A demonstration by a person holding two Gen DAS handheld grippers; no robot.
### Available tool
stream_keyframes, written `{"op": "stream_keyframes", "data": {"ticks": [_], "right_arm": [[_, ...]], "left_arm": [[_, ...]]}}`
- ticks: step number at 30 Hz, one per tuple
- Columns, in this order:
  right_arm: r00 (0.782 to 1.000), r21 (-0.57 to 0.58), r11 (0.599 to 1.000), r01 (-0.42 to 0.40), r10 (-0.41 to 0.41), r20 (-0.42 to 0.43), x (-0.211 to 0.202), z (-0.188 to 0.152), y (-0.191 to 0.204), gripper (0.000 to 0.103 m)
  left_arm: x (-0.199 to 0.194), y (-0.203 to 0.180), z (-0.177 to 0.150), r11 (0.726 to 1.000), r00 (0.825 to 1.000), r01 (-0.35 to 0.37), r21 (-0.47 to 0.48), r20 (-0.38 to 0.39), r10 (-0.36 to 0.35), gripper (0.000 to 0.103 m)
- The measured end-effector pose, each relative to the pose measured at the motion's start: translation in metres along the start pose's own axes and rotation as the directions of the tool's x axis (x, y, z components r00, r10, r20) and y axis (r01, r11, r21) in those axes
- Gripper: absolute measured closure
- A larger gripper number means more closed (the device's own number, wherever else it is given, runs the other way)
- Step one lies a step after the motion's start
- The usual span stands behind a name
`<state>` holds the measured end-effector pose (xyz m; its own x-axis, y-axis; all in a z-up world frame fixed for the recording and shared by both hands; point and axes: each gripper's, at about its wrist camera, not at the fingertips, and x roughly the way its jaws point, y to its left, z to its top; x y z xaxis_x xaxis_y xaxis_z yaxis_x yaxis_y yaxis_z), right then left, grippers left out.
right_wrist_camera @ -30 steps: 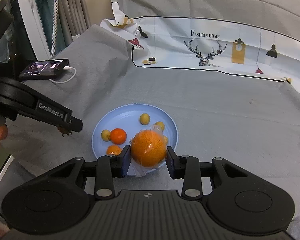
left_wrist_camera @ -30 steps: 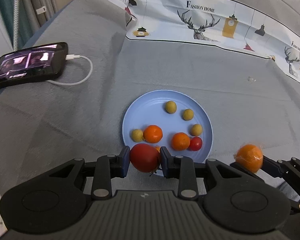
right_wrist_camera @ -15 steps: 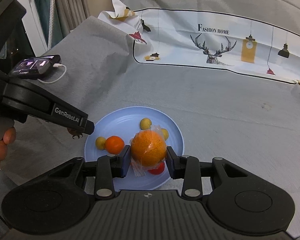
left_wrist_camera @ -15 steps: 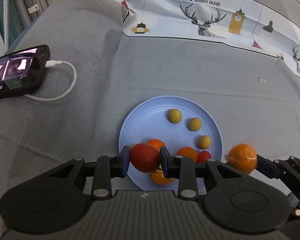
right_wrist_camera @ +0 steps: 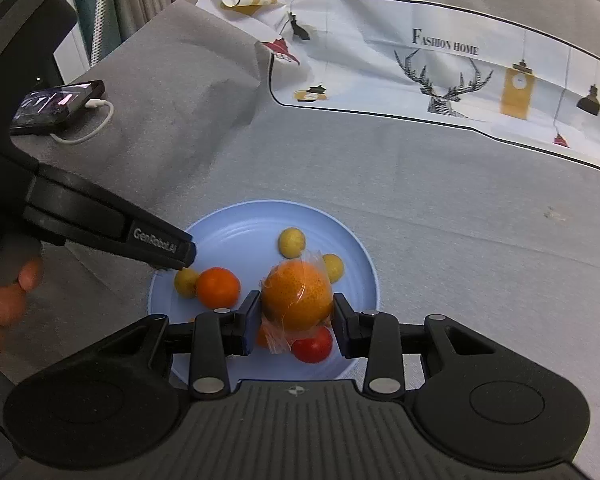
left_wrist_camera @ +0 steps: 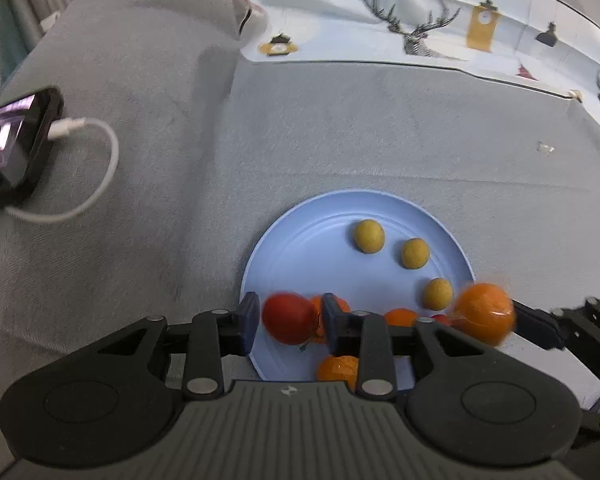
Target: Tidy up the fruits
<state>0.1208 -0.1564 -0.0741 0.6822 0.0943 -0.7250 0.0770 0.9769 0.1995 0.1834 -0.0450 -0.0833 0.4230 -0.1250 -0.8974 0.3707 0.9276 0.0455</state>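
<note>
A light blue plate (left_wrist_camera: 300,248) lies on a grey cloth (left_wrist_camera: 340,140), and everything here is placed by it. The left gripper (left_wrist_camera: 288,320) hangs over the plate's near left rim. Its jaws have just been opening, and a red tomato (left_wrist_camera: 288,318) sits between them, blurred; a gap shows between the tomato and the left pad, so the grip is released. Just behind the tomato on the plate is a small orange (left_wrist_camera: 336,308), partly hidden by the right finger, and another orange piece (left_wrist_camera: 338,368) lies at the plate's near edge.

Three small yellow-green fruits (left_wrist_camera: 369,236) sit apart from one another on the plate's far right part. The right gripper (right_wrist_camera: 296,314) is over the plate's near side, its pads clenched on a large orange in clear plastic wrap (right_wrist_camera: 298,294). Under that wrapped orange, on the plate, lies a small red tomato (right_wrist_camera: 314,346). To the left on the plate a tangerine (right_wrist_camera: 218,287) touches another yellow-green fruit (right_wrist_camera: 186,282).

Well to the left of the plate, on the cloth, lies a phone (right_wrist_camera: 56,106) with a white cable (right_wrist_camera: 88,128) plugged in. Beyond the plate spreads a white printed sheet (right_wrist_camera: 440,64) with a deer design. A hand (right_wrist_camera: 4,308) holds the left gripper's handle.
</note>
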Motion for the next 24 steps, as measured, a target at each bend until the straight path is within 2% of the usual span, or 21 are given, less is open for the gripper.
{"op": "stream_keyframes", "data": {"ticks": [1,2,3,4,5,11,19,24], "right_arm": [[1.000,0.001,1.000,-0.004,0.004,0.005,0.000,0.001,-0.001,0.058],[1.000,0.000,1.000,-0.006,0.006,0.007,-0.001,0.002,-0.001,0.045],[1.000,0.001,1.000,-0.003,0.003,0.010,-0.004,0.003,-0.002,0.038],[1.000,0.003,1.000,0.001,-0.001,0.013,-0.008,0.002,-0.002,0.025],[1.000,0.006,1.000,0.009,-0.009,0.016,-0.014,0.000,-0.002,0.018],[0.999,0.035,0.998,0.049,-0.049,-0.010,-0.057,-0.026,-0.005,0.006],[0.993,0.062,0.993,0.099,-0.103,0.063,-0.115,-0.058,0.008,0.001],[0.986,0.049,0.993,0.111,-0.116,0.120,-0.144,-0.070,0.015,0.001]], "left_arm": [[-0.004,-0.001,0.000,1.000,1.000,-0.004,0.002,0.016,0.004,0.020],[-0.011,0.000,-0.001,1.000,0.999,-0.018,-0.002,0.047,0.018,0.009],[-0.020,0.001,-0.002,1.000,0.996,-0.029,-0.006,0.083,0.029,0.000],[-0.027,0.001,-0.005,1.000,0.993,-0.031,-0.006,0.110,0.031,0.000],[-0.035,0.001,-0.007,1.000,0.992,-0.027,0.002,0.125,0.027,0.000],[-0.074,0.004,-0.044,0.999,0.991,-0.053,-0.007,0.123,0.054,0.000],[-0.123,0.014,-0.102,0.994,0.991,-0.054,-0.093,0.118,0.065,0.000],[-0.150,0.008,-0.124,0.994,0.983,-0.078,-0.072,0.160,0.088,0.000]]}}
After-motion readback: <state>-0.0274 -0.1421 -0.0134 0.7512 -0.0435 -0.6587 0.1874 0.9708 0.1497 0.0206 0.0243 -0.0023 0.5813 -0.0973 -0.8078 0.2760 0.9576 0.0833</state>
